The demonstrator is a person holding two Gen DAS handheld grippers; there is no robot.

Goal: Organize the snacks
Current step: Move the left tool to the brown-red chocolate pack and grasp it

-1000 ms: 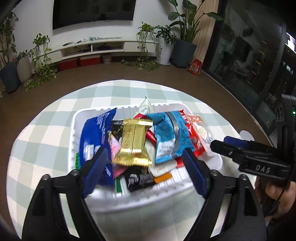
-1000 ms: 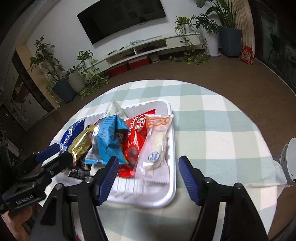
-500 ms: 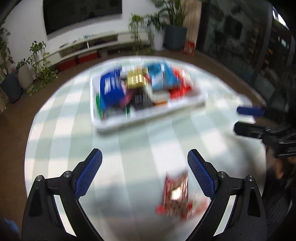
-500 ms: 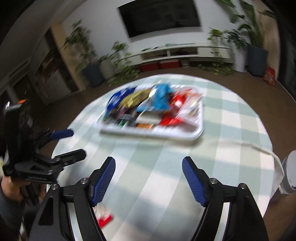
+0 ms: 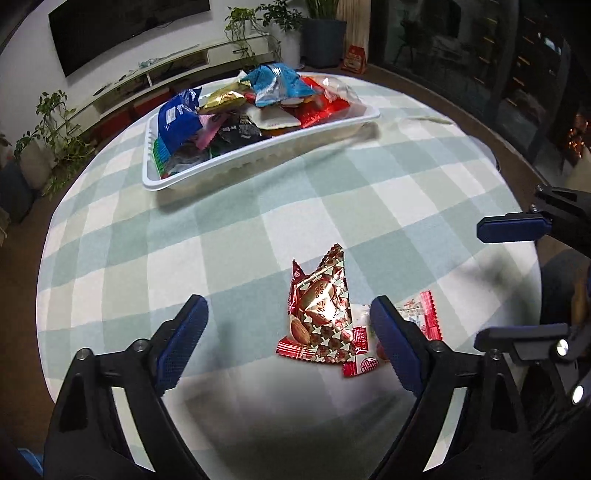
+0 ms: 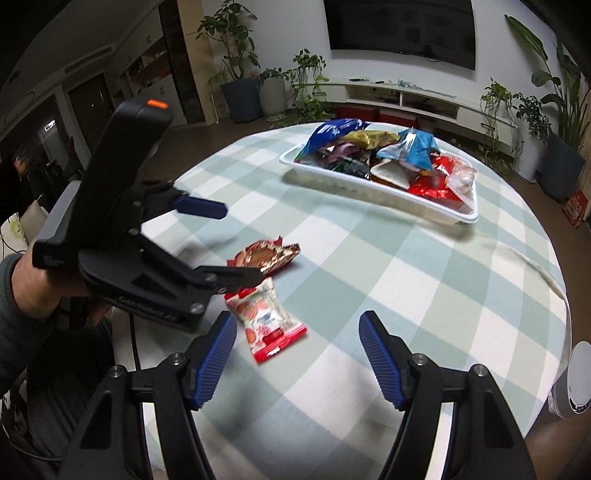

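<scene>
White tray (image 5: 258,155) now lies far beyond both open tools.

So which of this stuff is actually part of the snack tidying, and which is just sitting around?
Part of the job:
- white tray piled with snack packets
- almond chocolate packet loose on the tablecloth
- strawberry packet beside it
- left gripper and right gripper, both open and empty

Just lying about:
- checked tablecloth
- television
- potted plants
- white appliance at the table edge
</scene>
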